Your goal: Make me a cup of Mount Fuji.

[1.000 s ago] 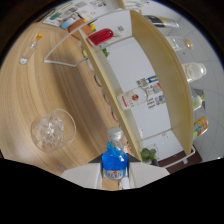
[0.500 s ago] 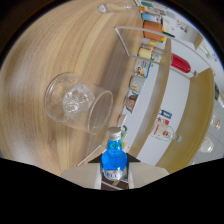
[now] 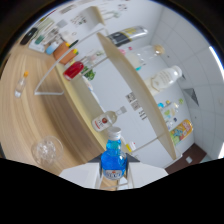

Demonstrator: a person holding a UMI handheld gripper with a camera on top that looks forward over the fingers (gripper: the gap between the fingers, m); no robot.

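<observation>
One blue bottle (image 3: 113,159) sits clamped in the closed jaws, the glass (image 3: 46,150) at nine o'clock; a tilt risks spilling onto the worktop (image 3: 30,115).

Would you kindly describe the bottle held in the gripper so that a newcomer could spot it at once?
Start at the wooden counter and the shelf unit stocked with bottles behind it. Come forward to the gripper: between its two fingers stands the blue bottle, pressed on both sides. Its vivid blue liquid and pale cap set it apart from the clear glass cup on the counter beside it.
</observation>
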